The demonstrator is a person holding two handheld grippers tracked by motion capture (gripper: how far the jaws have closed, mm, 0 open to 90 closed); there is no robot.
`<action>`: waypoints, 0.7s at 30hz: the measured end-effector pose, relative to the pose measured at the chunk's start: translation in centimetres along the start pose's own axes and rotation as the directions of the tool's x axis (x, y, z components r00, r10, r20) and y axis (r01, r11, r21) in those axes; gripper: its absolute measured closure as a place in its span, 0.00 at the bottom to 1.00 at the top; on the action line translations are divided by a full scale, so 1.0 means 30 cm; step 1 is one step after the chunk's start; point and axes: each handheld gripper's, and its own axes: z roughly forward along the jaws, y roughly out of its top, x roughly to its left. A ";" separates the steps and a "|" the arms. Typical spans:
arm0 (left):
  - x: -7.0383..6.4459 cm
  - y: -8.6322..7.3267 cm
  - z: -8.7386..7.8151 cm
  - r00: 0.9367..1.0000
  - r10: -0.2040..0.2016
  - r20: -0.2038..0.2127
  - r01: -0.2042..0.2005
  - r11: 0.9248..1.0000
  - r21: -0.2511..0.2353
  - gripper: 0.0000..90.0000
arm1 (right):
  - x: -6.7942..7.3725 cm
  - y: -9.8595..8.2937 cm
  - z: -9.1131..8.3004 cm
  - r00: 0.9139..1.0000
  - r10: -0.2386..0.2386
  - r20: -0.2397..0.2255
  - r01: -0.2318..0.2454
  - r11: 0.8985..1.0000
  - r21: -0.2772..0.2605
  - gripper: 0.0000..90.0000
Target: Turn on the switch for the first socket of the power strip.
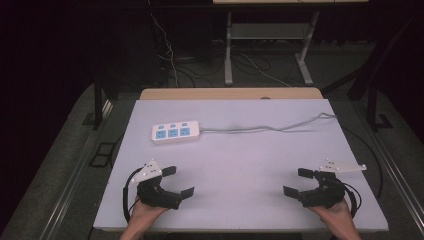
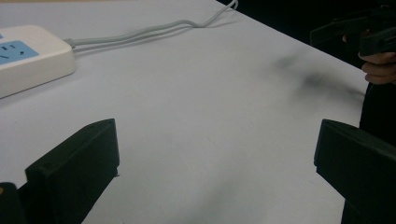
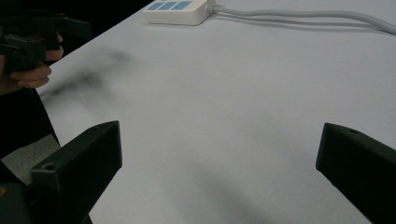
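A white power strip (image 1: 176, 132) lies far-left on the surface (image 1: 240, 165), long axis crosswise (cord trailing right). The left claw (image 1: 178, 182) is nearer than the right claw (image 1: 299, 182); both gape wide, empty.

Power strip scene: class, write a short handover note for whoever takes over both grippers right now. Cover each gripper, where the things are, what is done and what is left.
Left gripper: open, holding nothing, low over the near left of the table.
Right gripper: open, holding nothing, near right.
Power strip: lies flat at the far left, blue sockets up, nothing plugged in. Its grey cable trails right, off the table's far right edge.
Done: nothing that can be seen; neither gripper touches the strip.
Left: probably reaching for the strip, nearest the left gripper.
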 end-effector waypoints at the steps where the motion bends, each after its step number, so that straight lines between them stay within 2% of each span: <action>1: 0.000 0.000 0.000 1.000 0.000 0.001 0.000 1.000 0.001 0.00 | 0.000 0.001 0.001 1.000 -0.002 -0.002 0.002 1.000 0.002 0.00; 21: -0.006 0.001 -0.004 1.000 0.001 0.006 -0.001 1.000 0.031 0.00 | 0.013 0.001 0.019 1.000 -0.016 -0.025 0.017 0.998 0.056 0.00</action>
